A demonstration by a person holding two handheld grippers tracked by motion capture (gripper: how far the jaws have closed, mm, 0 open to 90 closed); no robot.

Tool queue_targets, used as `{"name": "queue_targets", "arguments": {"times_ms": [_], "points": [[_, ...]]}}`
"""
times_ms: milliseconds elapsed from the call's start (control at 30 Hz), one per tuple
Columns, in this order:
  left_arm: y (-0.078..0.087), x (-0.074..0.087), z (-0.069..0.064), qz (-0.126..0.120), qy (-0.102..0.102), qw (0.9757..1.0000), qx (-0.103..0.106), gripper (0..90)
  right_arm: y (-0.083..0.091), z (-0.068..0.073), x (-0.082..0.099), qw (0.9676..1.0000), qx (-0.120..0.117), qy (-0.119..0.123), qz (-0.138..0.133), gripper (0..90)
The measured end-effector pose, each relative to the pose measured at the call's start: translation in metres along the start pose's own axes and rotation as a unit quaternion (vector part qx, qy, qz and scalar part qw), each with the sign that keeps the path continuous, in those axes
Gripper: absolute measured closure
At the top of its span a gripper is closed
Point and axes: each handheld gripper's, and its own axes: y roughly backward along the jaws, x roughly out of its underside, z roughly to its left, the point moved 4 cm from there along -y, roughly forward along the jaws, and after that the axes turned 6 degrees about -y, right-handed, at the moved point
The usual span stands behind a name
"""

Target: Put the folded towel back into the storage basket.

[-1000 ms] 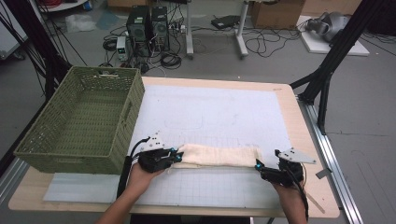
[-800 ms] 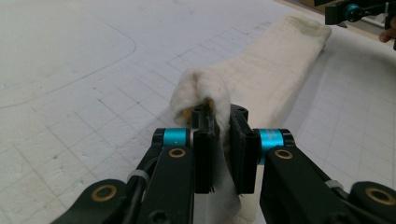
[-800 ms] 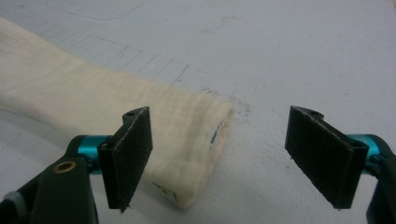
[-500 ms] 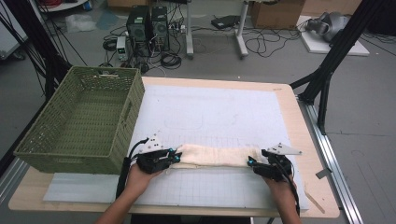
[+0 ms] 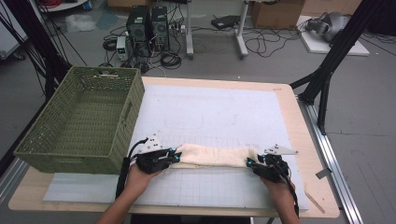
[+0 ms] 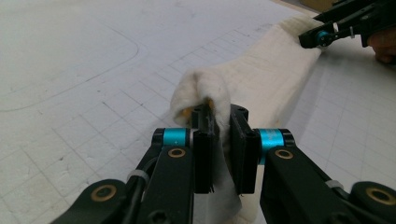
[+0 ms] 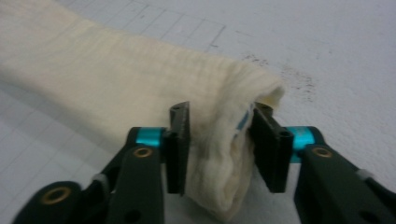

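Both forearms enter from the near edge of the light wooden desk (image 5: 306,123), hands low, palms down, each pointing inward toward the other. Left tongs (image 5: 173,155) pinch the left end of a cream-white rolled cloth (image 5: 215,156); in the left gripper view the jaws stand narrow with fabric bunched between them (image 6: 219,140). Right tongs (image 5: 250,162) close on the right end; in the right gripper view the jaws sit wider, the thick folded end (image 7: 219,140) filling the gap. Cloth lies on the white gridded mat (image 5: 210,112) near the desk's near edge, long axis left–right, parallel to that edge. Green woven rectangular basket (image 5: 79,121) sits at the left edge.
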Motion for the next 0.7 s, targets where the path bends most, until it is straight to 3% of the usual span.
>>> {"name": "queue_targets", "arguments": {"times_ms": [67, 433, 700], "points": [[0.000, 0.000, 0.000, 0.000, 0.000, 1.0000, -0.001, 80.8, 0.000, 0.003, 0.000, 1.0000, -0.004, 0.004, 0.003, 73.3], [0.002, -0.001, -0.001, -0.006, -0.007, 1.0000, 0.002, 80.9, 0.002, 0.002, -0.001, 0.9998, -0.008, 0.016, 0.000, 78.7], [0.004, -0.004, -0.001, -0.017, -0.008, 0.9998, 0.007, 81.2, 0.013, 0.002, -0.006, 0.9990, -0.012, 0.033, -0.027, 79.3]]}}
